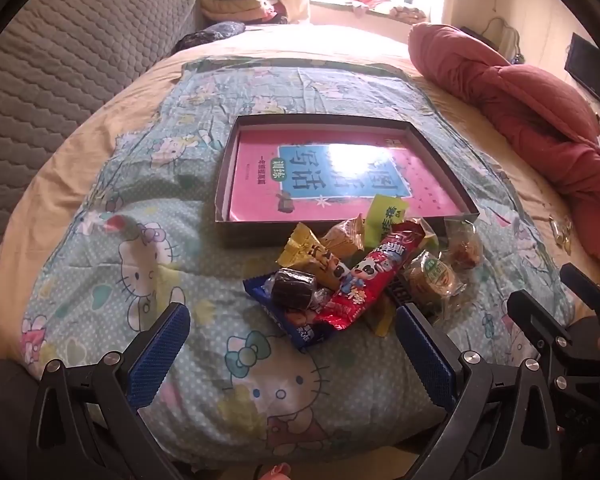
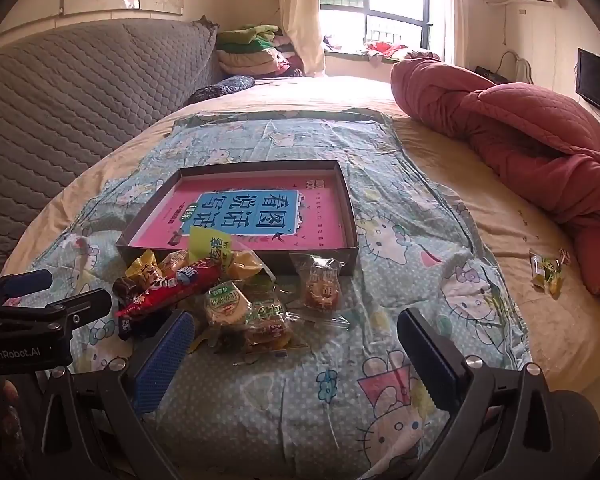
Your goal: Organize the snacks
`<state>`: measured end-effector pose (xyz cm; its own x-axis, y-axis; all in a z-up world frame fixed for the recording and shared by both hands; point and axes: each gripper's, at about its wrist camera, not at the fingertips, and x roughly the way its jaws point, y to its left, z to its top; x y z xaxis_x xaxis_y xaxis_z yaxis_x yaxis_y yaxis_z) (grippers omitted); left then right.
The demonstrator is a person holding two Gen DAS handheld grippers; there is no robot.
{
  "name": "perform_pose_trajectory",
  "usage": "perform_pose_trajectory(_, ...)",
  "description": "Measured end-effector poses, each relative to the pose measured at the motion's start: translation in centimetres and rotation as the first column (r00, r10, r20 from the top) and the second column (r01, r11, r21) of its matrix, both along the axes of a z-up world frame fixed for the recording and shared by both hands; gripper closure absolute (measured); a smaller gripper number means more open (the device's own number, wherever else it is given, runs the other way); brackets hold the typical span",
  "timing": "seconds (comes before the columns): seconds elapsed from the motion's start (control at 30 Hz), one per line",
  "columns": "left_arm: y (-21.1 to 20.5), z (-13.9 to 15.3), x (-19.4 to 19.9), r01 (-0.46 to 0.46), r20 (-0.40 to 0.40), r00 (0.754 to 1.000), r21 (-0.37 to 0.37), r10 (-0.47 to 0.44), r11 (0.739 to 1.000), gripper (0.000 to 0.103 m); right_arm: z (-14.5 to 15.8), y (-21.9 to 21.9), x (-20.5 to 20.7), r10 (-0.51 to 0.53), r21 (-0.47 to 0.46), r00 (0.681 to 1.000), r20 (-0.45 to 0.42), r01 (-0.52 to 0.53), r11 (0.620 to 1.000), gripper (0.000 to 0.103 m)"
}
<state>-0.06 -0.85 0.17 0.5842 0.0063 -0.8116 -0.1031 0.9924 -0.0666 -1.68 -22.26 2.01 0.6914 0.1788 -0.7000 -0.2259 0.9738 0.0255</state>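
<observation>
both claws gape wide with nothing between them: the left gripper [image 1: 292, 344] low in its frame, the right gripper [image 2: 296, 344] likewise. the snack pile [image 1: 364, 276] sits mid-frame on the cartoon-cat blanket [image 1: 148, 240], touching the shallow box [image 1: 472, 210] behind it.

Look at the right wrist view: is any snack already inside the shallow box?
No, the box holds only a pink book; the snacks lie outside.

"GenRobot.AI" on left gripper [image 2: 40, 292], "看图说话写话" on pink book [image 2: 256, 216]
</observation>
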Motion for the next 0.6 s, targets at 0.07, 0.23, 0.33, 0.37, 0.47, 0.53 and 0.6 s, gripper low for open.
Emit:
perform_pose_trajectory(0.07,0.05,-0.08,-0.05,0.0,0.001,1.0,-0.001,0.0,1.0,0.001,-0.09,0.1,0.11,-0.001,-0.003,1.0,-0.003,0.001,1.0,0.001)
perform_pose_trajectory(0.23,-0.08,-0.27,-0.07,0.01,0.002,1.0,0.004,-0.01,1.0,0.001,-0.02,0.14,0.07,-0.008,-0.009,1.0,-0.003,0.008,1.0,0.001)
perform_pose_trajectory(0.33,-0.26,-0.24,0.07,0.012,0.001,1.0,0.007,-0.012,1.0,0.001,0.06,0.17,0.01,-0.006,-0.009,1.0,-0.001,0.006,1.0,0.001)
perform_pose_trajectory(0.37,-0.21,-0.23,0.08,0.013,0.0,1.0,0.004,-0.013,1.0,0.001,0.07,0.15,0.05,-0.006,-0.009,1.0,-0.002,0.006,1.0,0.001)
perform_pose_trajectory(0.47,-0.28,-0.27,0.03,0.013,-0.001,1.0,0.004,-0.013,1.0,0.001,0.08,0.18,0.05,-0.006,-0.009,1.0,-0.002,0.006,1.0,0.001)
perform_pose_trajectory(0.53,-0.22,-0.26,-0.01,0.013,-0.002,1.0,0.002,-0.013,1.0,0.001,0.1,0.21,0.01,-0.007,-0.011,1.0,-0.002,0.006,1.0,0.001)
perform_pose_trajectory(0.6,-0.2,-0.23,-0.03,0.013,-0.002,1.0,0.002,-0.013,1.0,0.001,0.06,0.13,0.05,-0.006,-0.009,1.0,-0.003,0.006,1.0,0.001)
